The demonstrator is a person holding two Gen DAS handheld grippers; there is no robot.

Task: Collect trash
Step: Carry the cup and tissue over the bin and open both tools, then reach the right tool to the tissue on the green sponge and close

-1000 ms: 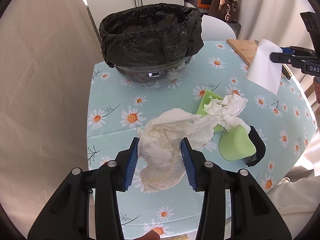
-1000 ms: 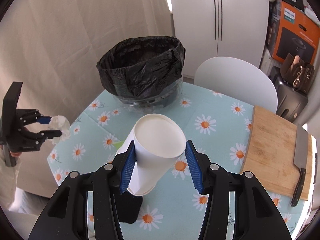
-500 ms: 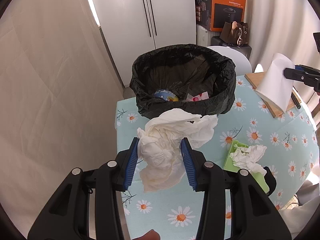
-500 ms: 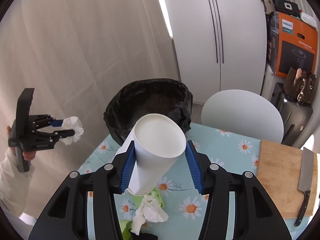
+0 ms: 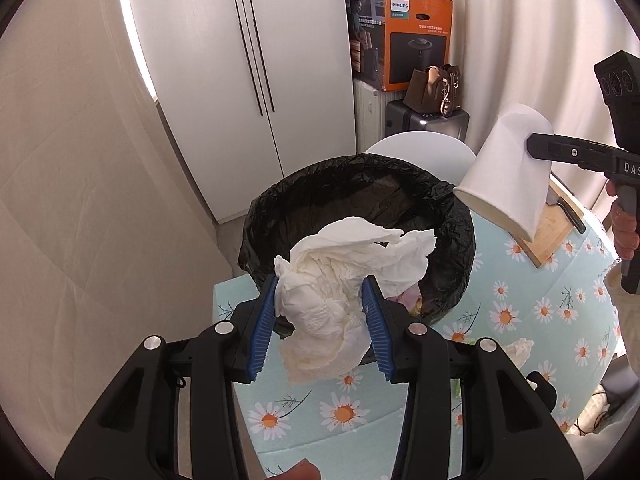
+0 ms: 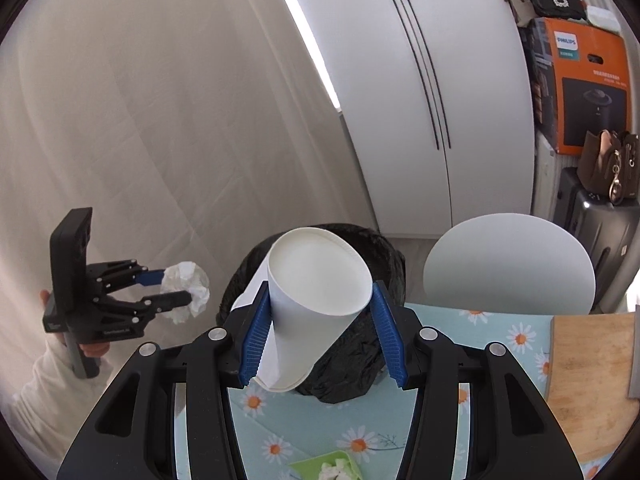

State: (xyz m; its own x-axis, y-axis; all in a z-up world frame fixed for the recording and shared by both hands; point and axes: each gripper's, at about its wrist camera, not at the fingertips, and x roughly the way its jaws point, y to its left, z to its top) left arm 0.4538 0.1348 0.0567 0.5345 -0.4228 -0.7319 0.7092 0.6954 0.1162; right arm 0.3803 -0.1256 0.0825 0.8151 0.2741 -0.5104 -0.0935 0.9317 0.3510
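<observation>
Clamped low centre in the left gripper (image 5: 322,320): crumpled tissue (image 5: 340,276), soft, weightless, best pinched by its bulk. Pinched likewise in the right gripper (image 6: 320,332): paper cup (image 6: 316,300), light, crushable. Beyond both, mid-frame: black-lined bin (image 5: 452,216).

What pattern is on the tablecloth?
White-and-orange daisies on light blue tablecloth, clearest in the left wrist view.

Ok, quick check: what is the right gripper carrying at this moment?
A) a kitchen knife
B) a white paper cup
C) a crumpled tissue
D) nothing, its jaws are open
B: the right gripper is shut on the white paper cup, its blue pads pressing both sides of the cup, while the crumpled tissue sits in the left gripper near the trash bin.
</observation>
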